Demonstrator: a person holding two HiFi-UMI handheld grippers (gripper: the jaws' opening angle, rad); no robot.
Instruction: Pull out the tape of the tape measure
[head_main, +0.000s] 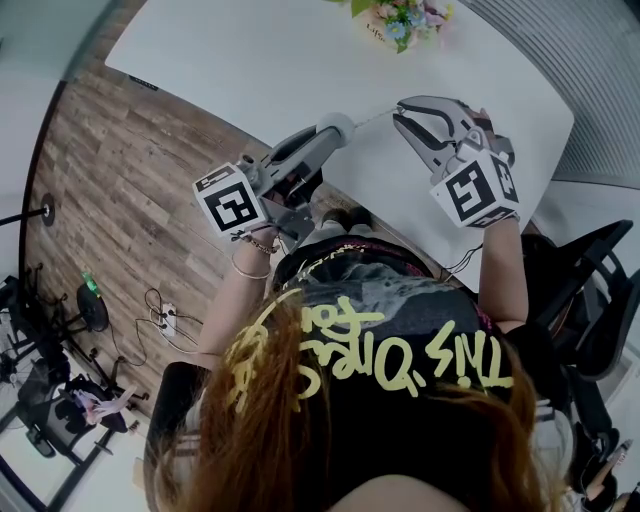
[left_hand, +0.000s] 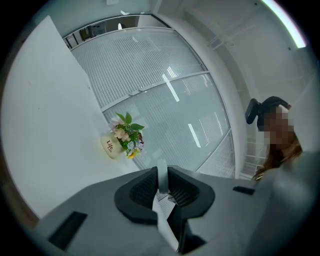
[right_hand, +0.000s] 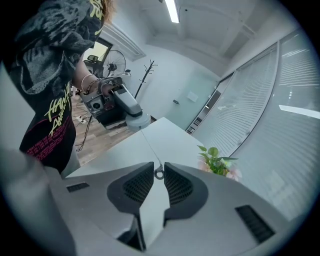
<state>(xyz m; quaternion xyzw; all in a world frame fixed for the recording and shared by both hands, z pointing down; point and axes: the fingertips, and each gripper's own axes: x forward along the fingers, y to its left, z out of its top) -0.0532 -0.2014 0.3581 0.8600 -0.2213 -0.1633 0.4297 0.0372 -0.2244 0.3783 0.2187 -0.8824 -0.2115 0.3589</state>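
Note:
A round white tape measure (head_main: 340, 127) hangs over the near edge of the white table (head_main: 250, 60), and my left gripper (head_main: 335, 130) is shut on its case. In the left gripper view the pale case (left_hand: 161, 172) sits edge-on between the pads of my left gripper (left_hand: 161, 182). A thin length of tape (head_main: 372, 117) runs from the case to my right gripper (head_main: 400, 112). In the right gripper view my right gripper (right_hand: 159, 175) is shut on the ring at the tape's end (right_hand: 159, 173), and the tape (right_hand: 149, 147) stretches back to the case (right_hand: 137, 121).
A small pot of flowers (head_main: 400, 18) (left_hand: 122, 137) (right_hand: 216, 162) stands at the table's far edge. A black chair (head_main: 590, 270) is at my right. Wooden floor (head_main: 120, 170) with cables and stands lies to the left. Window blinds run behind the table.

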